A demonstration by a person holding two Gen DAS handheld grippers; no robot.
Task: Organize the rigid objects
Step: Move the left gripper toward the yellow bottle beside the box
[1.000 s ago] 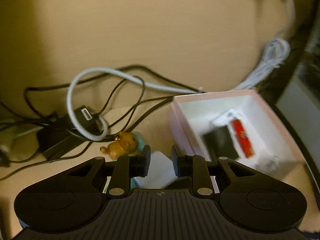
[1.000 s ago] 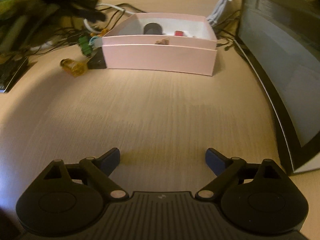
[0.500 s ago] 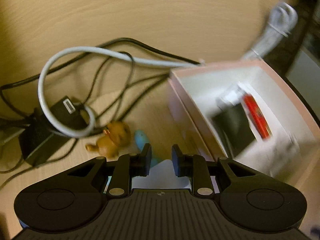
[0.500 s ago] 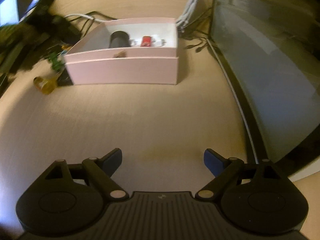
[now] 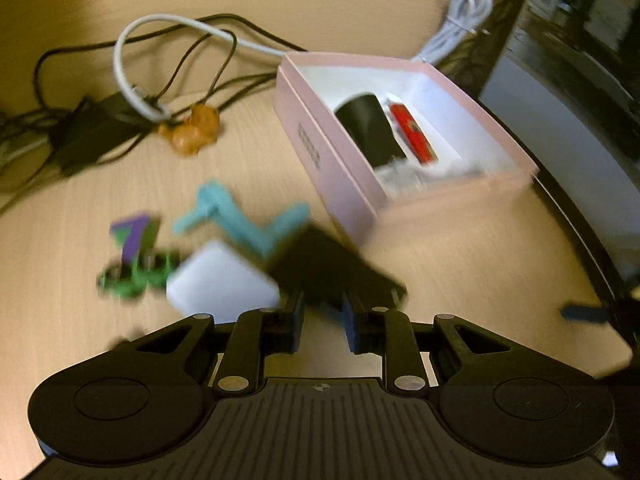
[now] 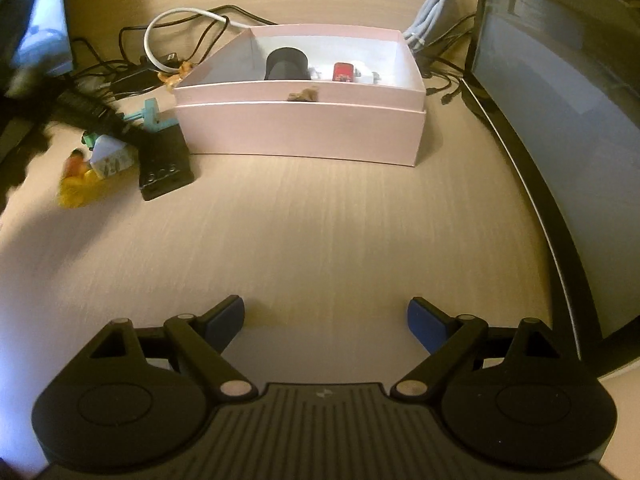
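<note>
Pink box (image 6: 300, 128), white inside; black cylinder (image 6: 286, 65); red item (image 6: 343, 72); pale wood-grain desk (image 6: 320, 220); teal piece (image 5: 236, 216).

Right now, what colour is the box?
Pale pink box, white inside; clearest in the right wrist view.

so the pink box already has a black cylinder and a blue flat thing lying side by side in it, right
Not quite: the flat thing is red, not blue. In the left wrist view the pink box holds the black cylinder with a red flat item lying right beside it. The right wrist view shows the same red piece.
</note>
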